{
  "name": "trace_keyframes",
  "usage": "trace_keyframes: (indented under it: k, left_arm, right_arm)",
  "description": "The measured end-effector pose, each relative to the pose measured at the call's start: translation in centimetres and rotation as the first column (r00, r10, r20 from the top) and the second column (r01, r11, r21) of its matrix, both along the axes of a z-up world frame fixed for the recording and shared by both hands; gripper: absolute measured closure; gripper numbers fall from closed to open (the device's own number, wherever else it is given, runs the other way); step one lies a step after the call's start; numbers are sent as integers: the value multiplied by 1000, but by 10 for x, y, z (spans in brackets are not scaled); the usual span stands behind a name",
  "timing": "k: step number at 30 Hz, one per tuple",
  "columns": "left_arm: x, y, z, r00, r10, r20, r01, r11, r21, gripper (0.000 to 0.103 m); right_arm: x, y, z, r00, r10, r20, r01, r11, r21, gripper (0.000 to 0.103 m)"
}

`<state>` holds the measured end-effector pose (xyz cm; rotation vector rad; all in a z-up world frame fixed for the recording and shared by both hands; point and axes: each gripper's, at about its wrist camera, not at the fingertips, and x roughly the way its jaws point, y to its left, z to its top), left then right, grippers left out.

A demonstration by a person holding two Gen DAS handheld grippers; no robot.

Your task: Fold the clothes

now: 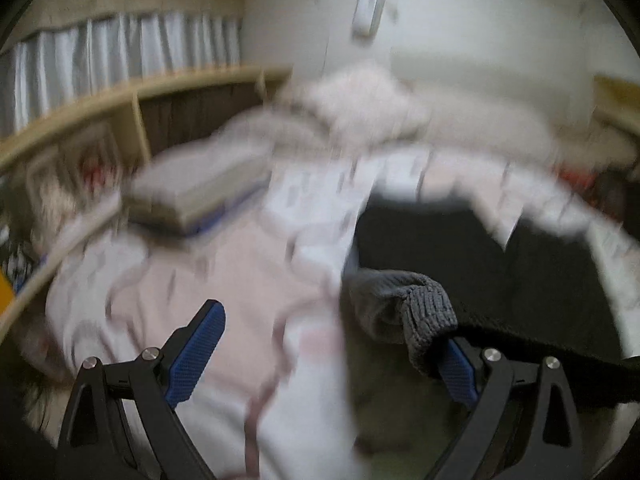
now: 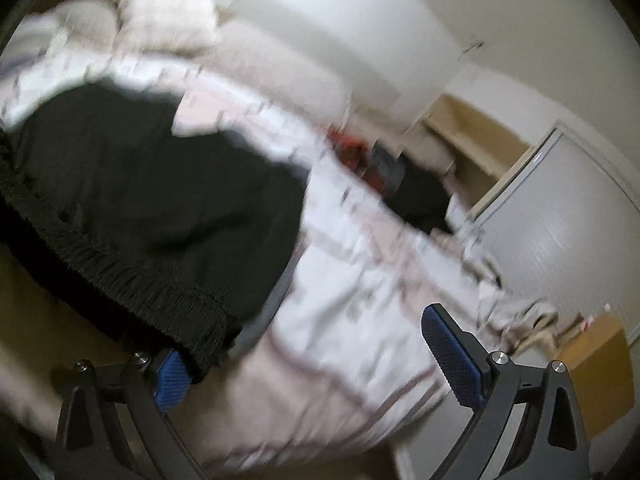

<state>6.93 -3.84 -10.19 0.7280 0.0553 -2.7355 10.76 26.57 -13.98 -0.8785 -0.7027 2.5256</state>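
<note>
The black garment with a ribbed, elasticated waistband (image 2: 132,200) lies spread over the pale pink and white patterned bedcover (image 2: 360,300), and its waistband is slung between the two tools. The left gripper (image 1: 332,344) stands wide apart, nothing pinched: the waistband's turned-over corner, showing grey on the inside, is only draped over its right blue-padded finger (image 1: 456,368) while the other finger hangs free above the bedcover. The right gripper (image 2: 312,364) is just as wide, with the band's other end hooked over its left blue pad (image 2: 172,376) and its second finger clear of any cloth.

To my eye that is the weak spot. With neither tool clamped, the band rests on single fingers, so any lift or sideways pull could let it slide off and the cloth would drop in a heap, spoiling the fold line. Both views are smeared, so things look to be moving fast, which makes a slip likelier. The loose bedcover lies right under the free fingers too, and closing low could catch it along with the garment. Beyond the bed, a wooden shelf (image 1: 140,92) runs along the wall
</note>
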Motion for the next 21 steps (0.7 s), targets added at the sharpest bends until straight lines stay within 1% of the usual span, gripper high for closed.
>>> trace_keyframes:
  k: [2, 4, 5, 7, 10, 11, 12, 14, 16, 17, 18, 19, 21]
  left_arm:
    - [-1, 2, 43, 994, -23, -104, 24, 1000, 3, 5]
    - [-1, 2, 89, 979, -39, -202, 45, 999, 24, 5]
    - [1, 1, 117, 965, -44, -260, 56, 998, 39, 5]
    - [10, -2, 161, 933, -49, -357, 75, 995, 60, 5]
    - [26, -5, 222, 878, -58, -476, 103, 992, 68, 5]
    - [32, -7, 245, 856, -64, -513, 112, 992, 62, 4]
    - [37, -8, 262, 845, -70, -531, 116, 992, 54, 1]
    - [43, -12, 300, 828, -90, -553, 131, 991, 36, 0]
    - [41, -16, 329, 822, -120, -556, 156, 988, 17, 0]
    - [37, -17, 339, 824, -133, -550, 161, 987, 2, 0]
    - [31, -18, 347, 829, -147, -539, 166, 986, -13, 0]
    - [22, -19, 353, 838, -160, -522, 172, 985, -26, 0]
    - [-4, -20, 359, 866, -186, -464, 186, 981, -48, 0]
  right_arm:
    - [-3, 5, 45, 996, 15, -92, -15, 1000, -3, 2]
    - [-7, 9, 90, 983, 30, -183, -29, 1000, 10, 2]
    - [-7, 10, 111, 974, 38, -224, -33, 999, 24, 2]
    - [-2, 15, 162, 945, 52, -324, -41, 998, 41, 2]
    - [15, 23, 241, 881, 78, -467, -65, 997, 44, 0]
    - [21, 25, 263, 861, 92, -500, -77, 996, 50, 0]
    - [27, 26, 285, 841, 106, -530, -89, 994, 57, 0]
    - [36, 27, 322, 809, 132, -574, -105, 991, 79, 0]
    - [38, 26, 349, 795, 157, -587, -118, 988, 104, 0]
    - [35, 27, 364, 796, 175, -579, -131, 984, 118, 0]
    - [32, 26, 371, 799, 187, -571, -141, 982, 124, 0]
    - [24, 26, 380, 808, 204, -552, -158, 979, 131, 0]
    - [-1, 27, 390, 836, 238, -494, -199, 971, 131, 0]
